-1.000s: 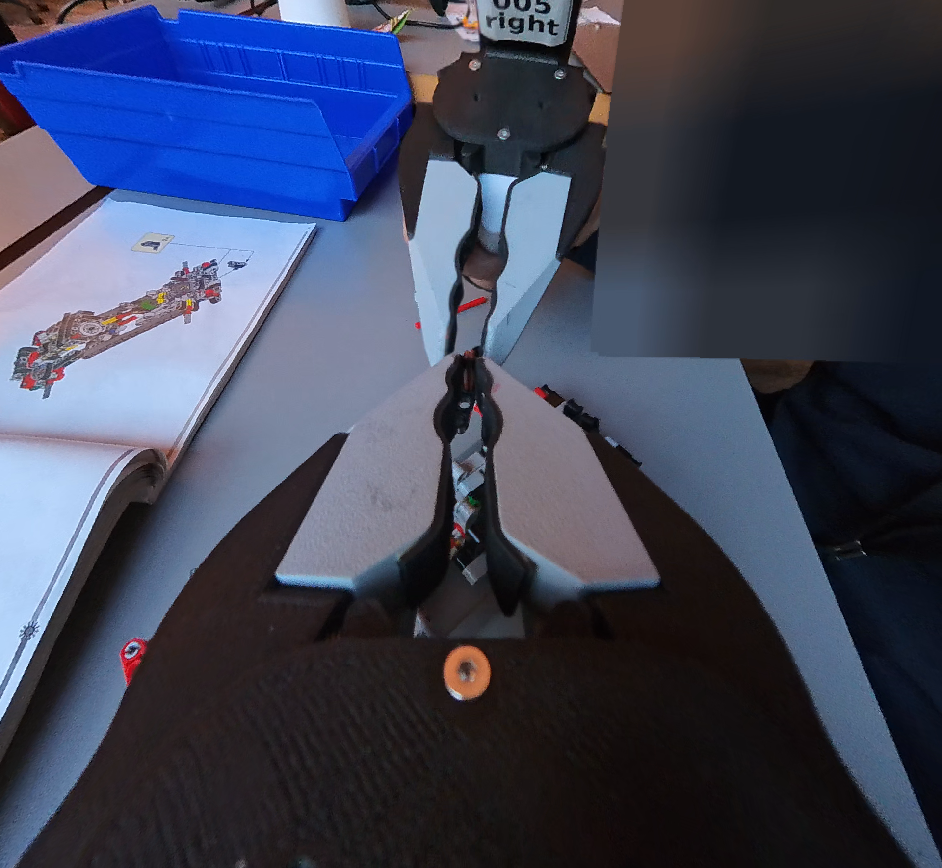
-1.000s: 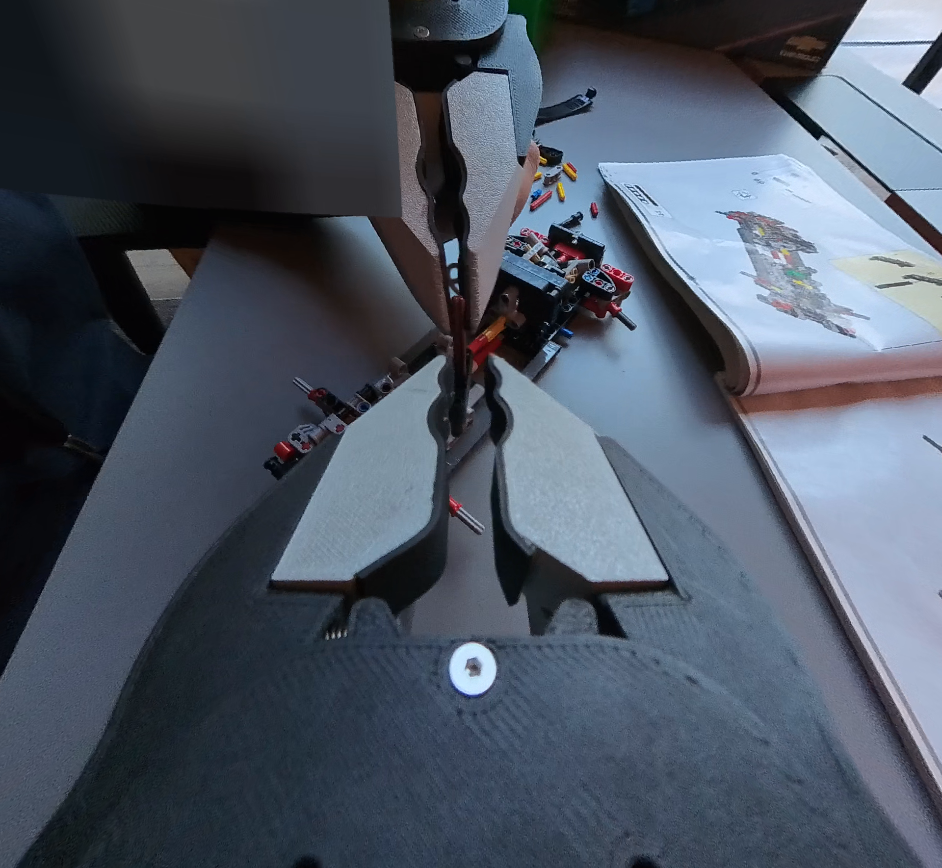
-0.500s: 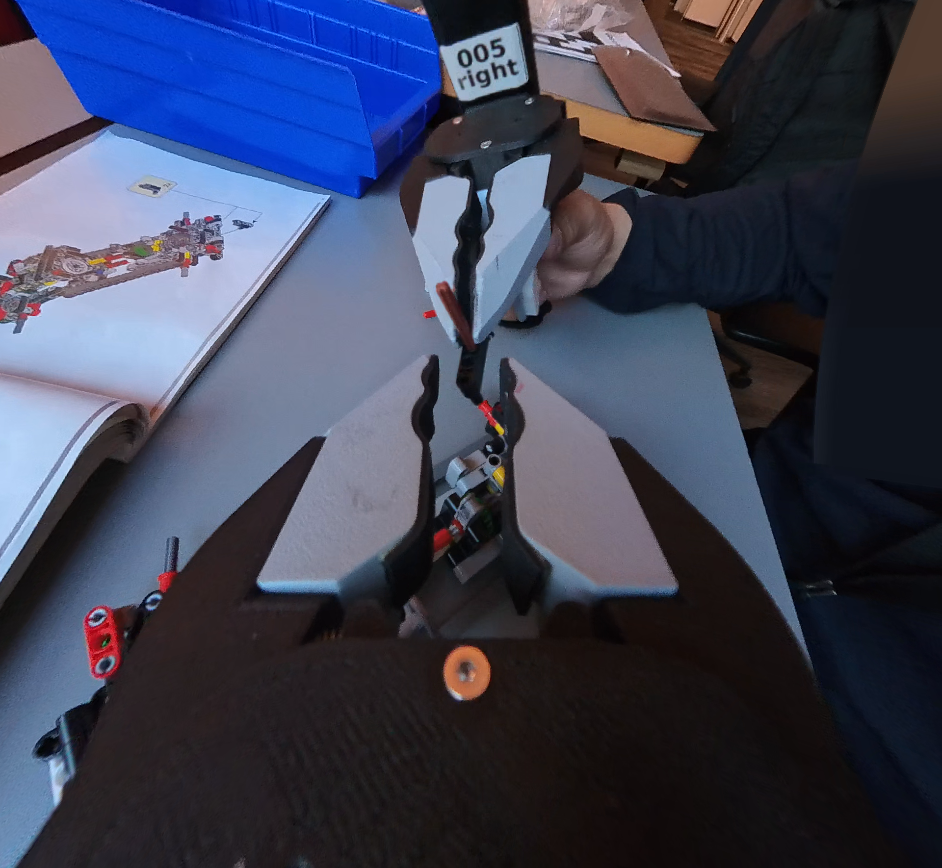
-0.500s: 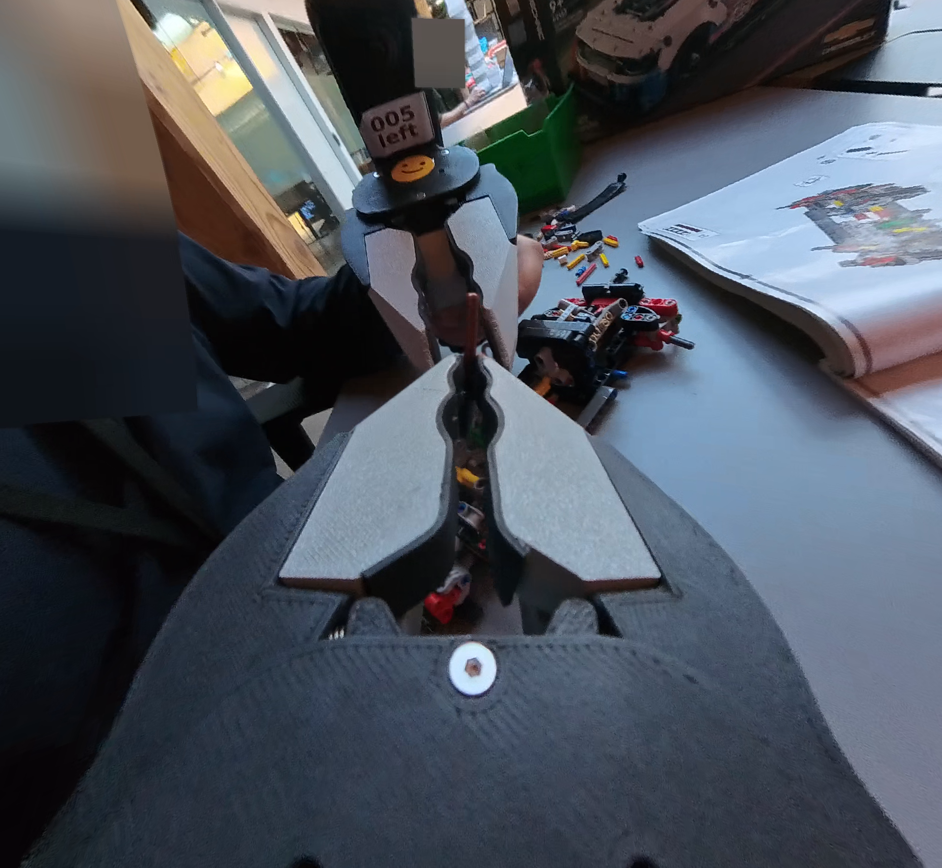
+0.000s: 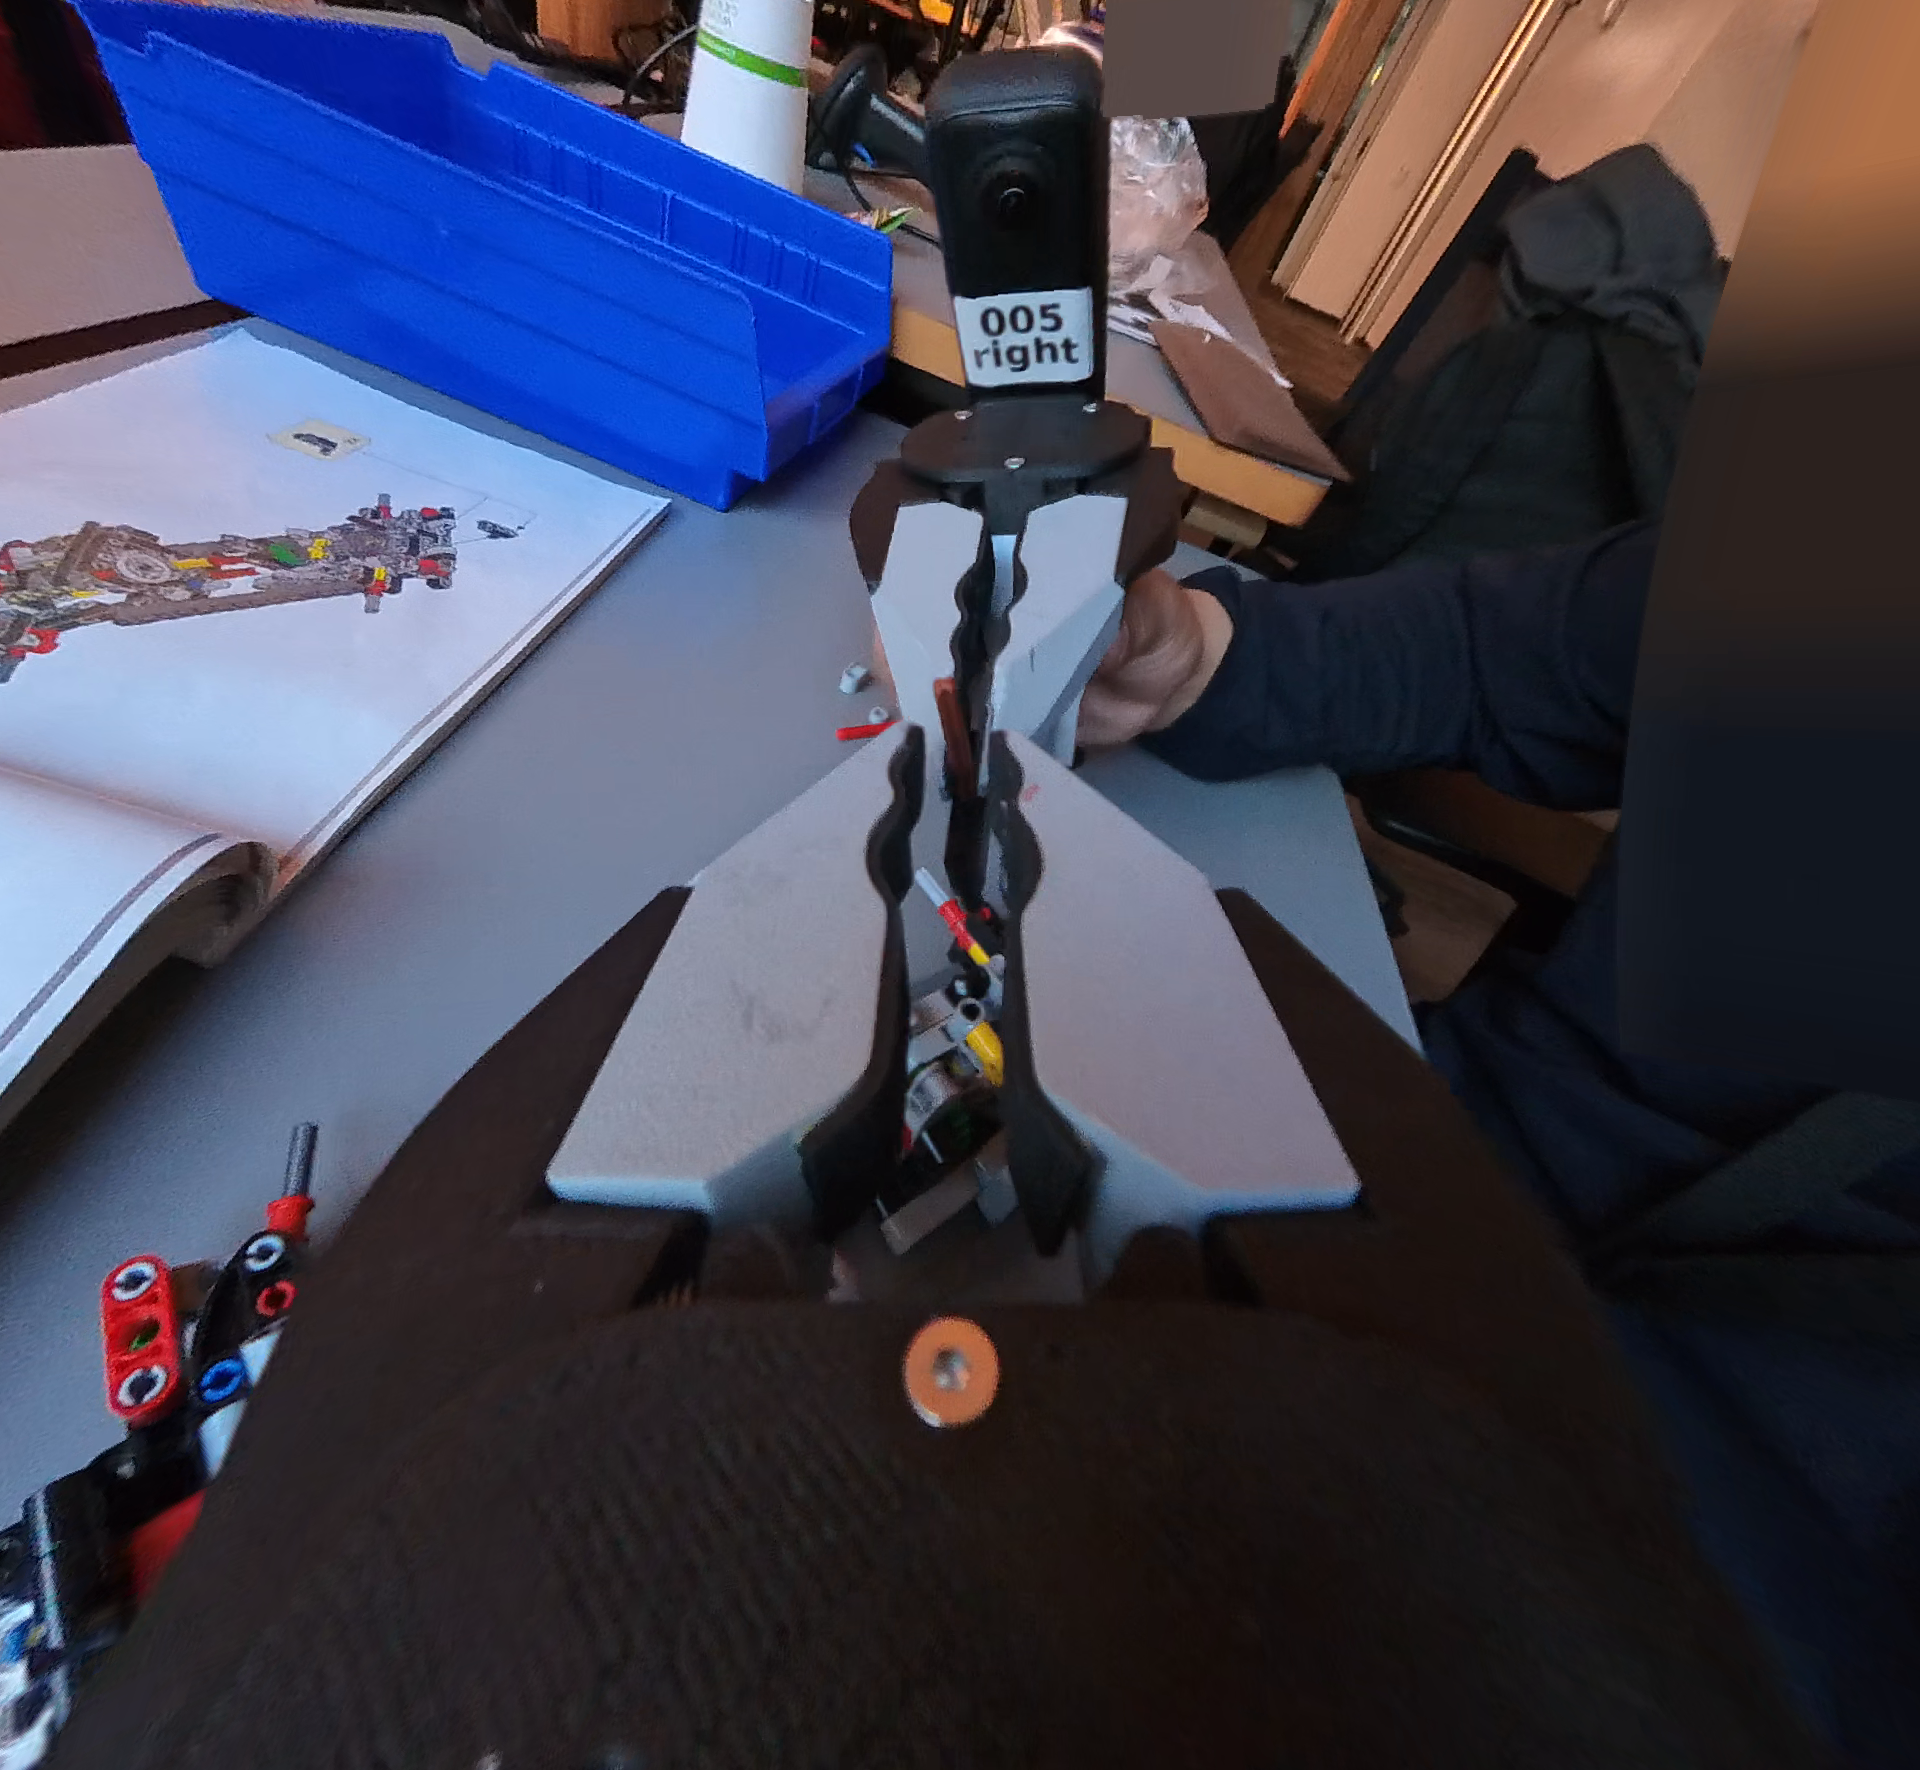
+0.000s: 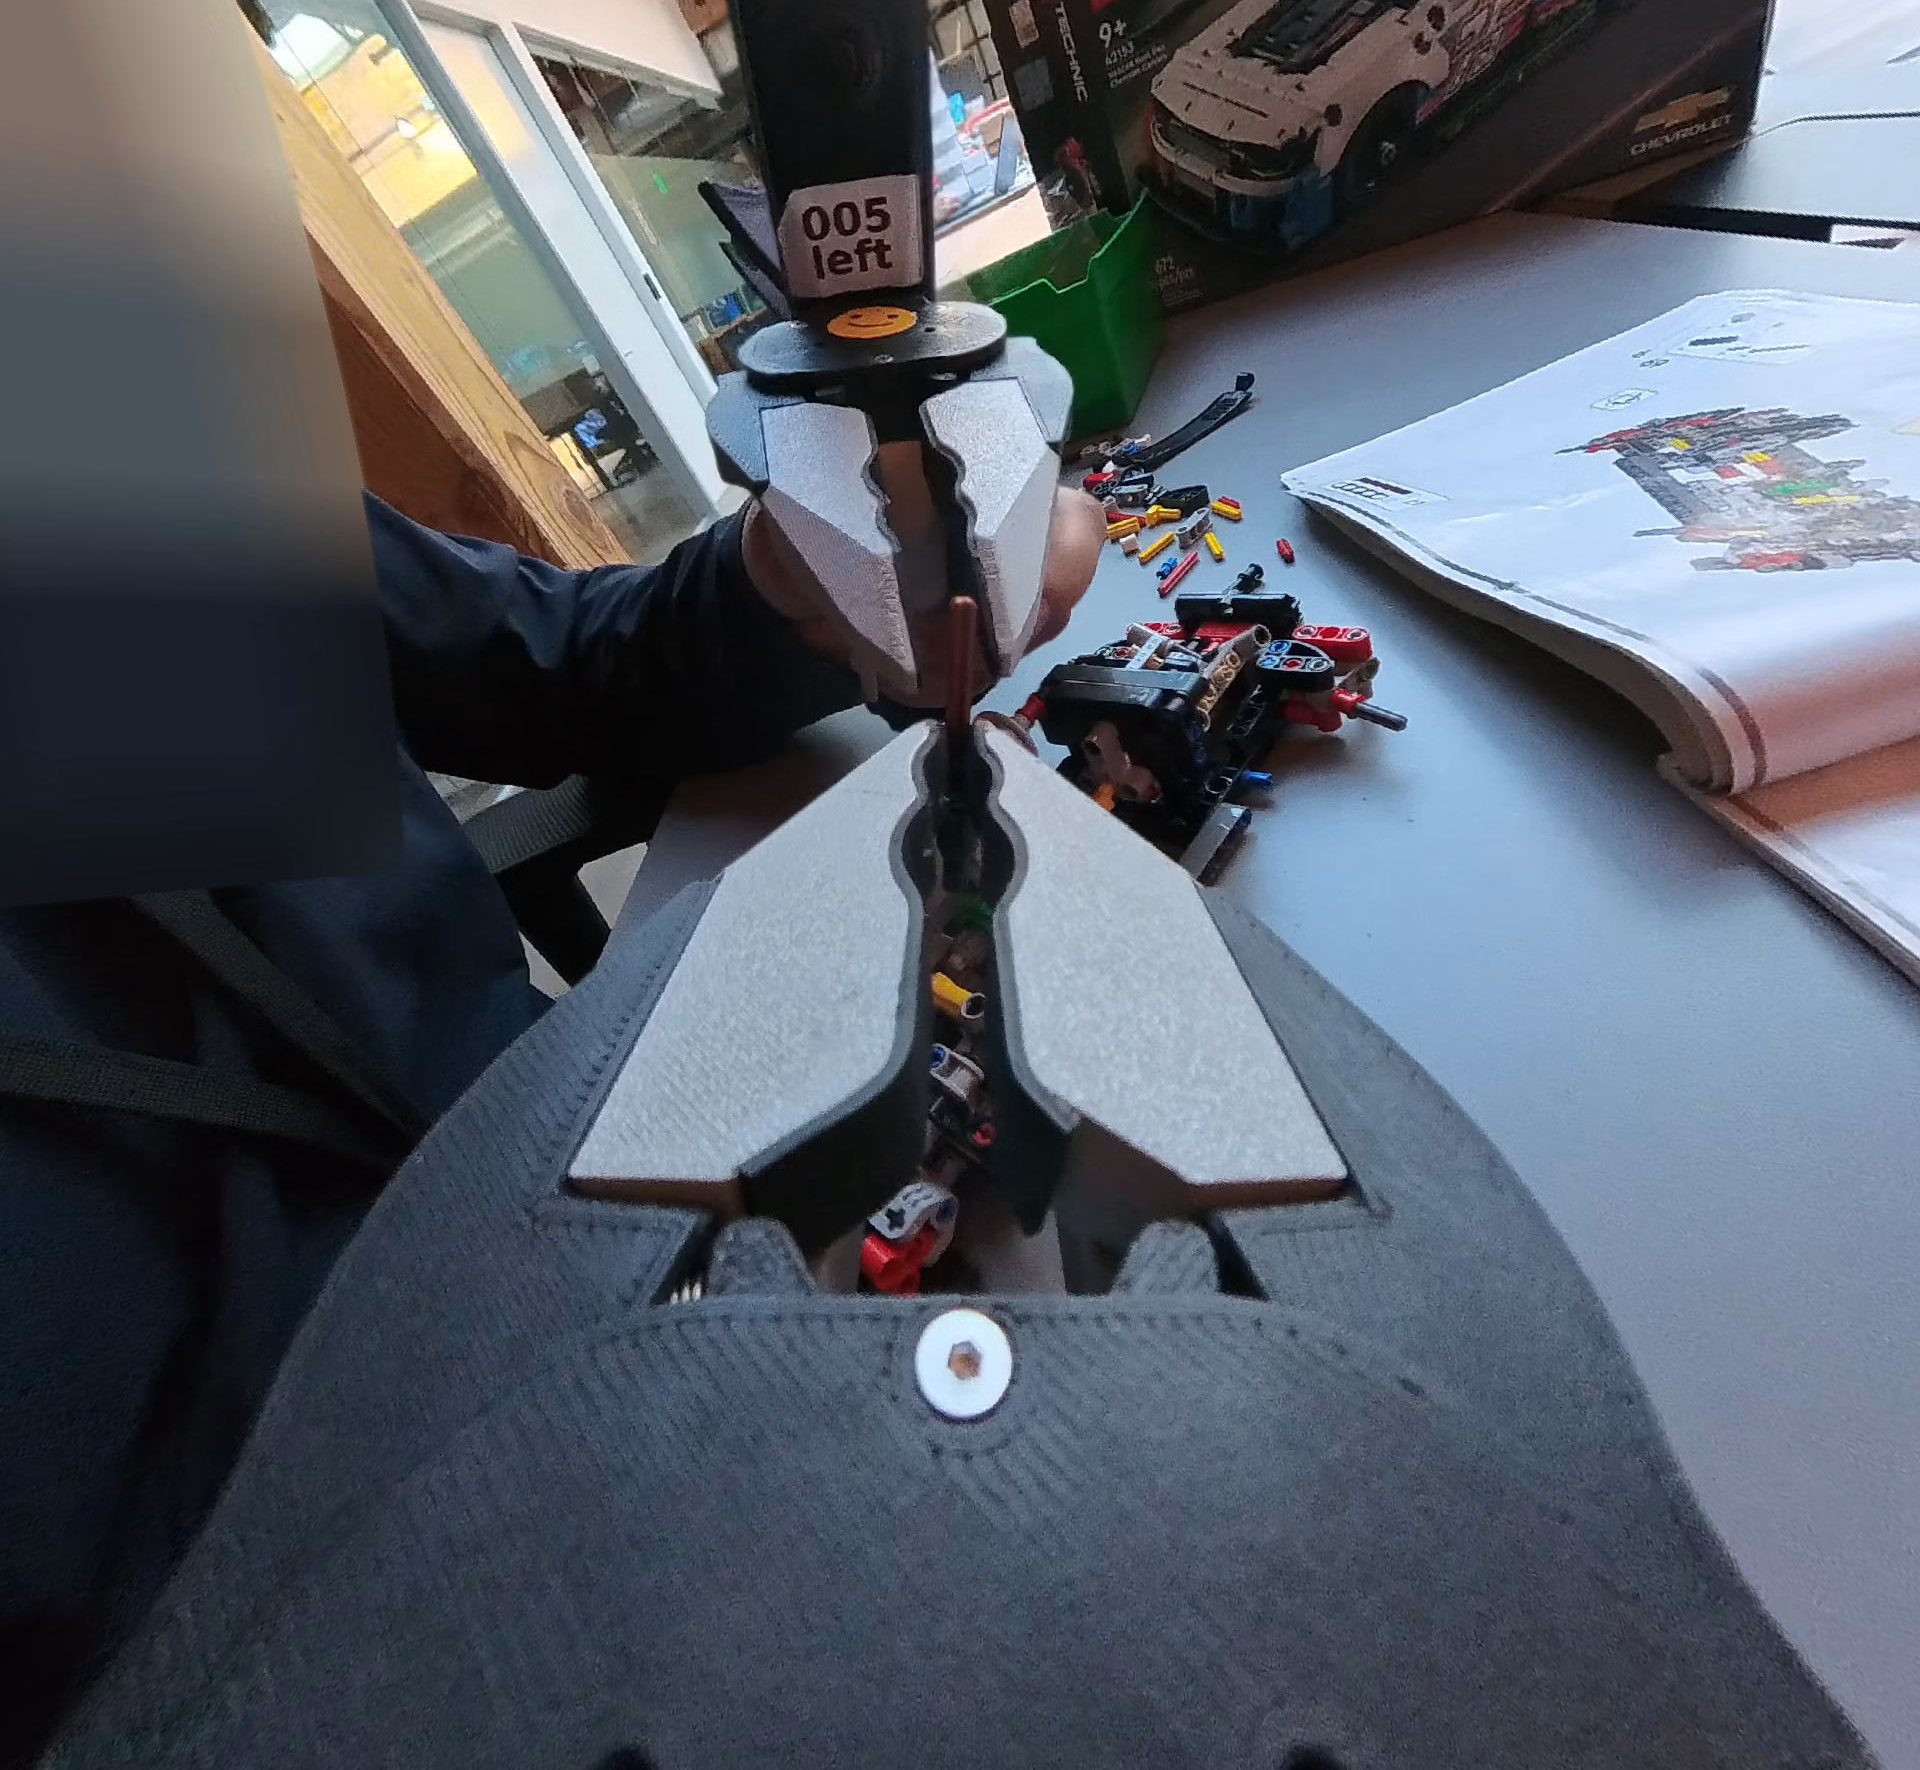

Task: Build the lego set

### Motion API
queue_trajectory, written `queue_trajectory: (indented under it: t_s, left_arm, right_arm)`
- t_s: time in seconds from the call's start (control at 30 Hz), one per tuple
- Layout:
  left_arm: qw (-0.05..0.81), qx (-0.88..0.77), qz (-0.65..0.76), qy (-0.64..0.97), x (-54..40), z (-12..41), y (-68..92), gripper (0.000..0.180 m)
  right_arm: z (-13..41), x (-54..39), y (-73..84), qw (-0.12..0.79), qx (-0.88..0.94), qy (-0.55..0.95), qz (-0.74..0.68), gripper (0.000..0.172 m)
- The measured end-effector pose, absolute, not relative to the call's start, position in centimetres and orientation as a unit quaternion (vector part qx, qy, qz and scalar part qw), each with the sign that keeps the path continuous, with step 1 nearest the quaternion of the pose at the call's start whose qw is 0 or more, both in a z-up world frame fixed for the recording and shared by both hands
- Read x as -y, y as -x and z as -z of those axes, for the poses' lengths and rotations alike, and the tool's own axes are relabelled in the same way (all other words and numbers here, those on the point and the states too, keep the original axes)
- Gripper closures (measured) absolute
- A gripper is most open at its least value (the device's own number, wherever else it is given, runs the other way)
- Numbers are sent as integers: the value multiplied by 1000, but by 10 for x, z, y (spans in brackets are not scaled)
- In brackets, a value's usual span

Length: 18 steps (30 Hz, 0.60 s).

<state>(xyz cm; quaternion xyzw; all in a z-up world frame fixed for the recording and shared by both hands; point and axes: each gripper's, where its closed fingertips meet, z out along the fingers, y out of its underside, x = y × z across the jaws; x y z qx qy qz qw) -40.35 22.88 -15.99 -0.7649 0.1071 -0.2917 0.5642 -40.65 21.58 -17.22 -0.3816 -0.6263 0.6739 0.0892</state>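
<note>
- The right gripper point(image 6: 954, 733) is held upright above the grey worktop point(image 6: 1558, 941) by a hand point(image 5: 1148, 660) in a dark sleeve; its fingers are pressed together on a thin reddish-brown rod point(image 6: 961, 660) that sticks up past their tips.
- The left gripper point(image 5: 951, 754) faces it tip to tip, a hand point(image 6: 1070, 546) behind it. Its fingers stand a little apart, the rod's end between their tips; whether they press on it cannot be told.
- A small grey, yellow and red brick assembly point(image 5: 951, 1045) lies on the worktop under the grippers.
- A larger black-and-red assembly point(image 6: 1195, 692) sits near the open instruction booklet point(image 6: 1662, 525), loose small pieces point(image 6: 1174, 525) beyond it.
- A blue bin point(image 5: 468, 245) stands behind the booklet, its contents hidden.
- A green bin point(image 6: 1081, 307) stands by a printed box point(image 6: 1403, 27); its contents are hidden too.
</note>
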Motion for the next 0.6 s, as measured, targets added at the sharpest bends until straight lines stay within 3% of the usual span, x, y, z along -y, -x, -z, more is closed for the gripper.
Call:
queue_trajectory:
  t_s: [0.33, 0.6]
  left_arm:
    - [558, -101, 305, 765, -230, 164, 397, 180]
    - [539, -112, 279, 787, -231, 173, 393, 179]
  right_arm:
    - [174, -214, 405, 91, 641, 381, -661, 172]
    - [156, -235, 403, 138, 639, 381, -653, 156]
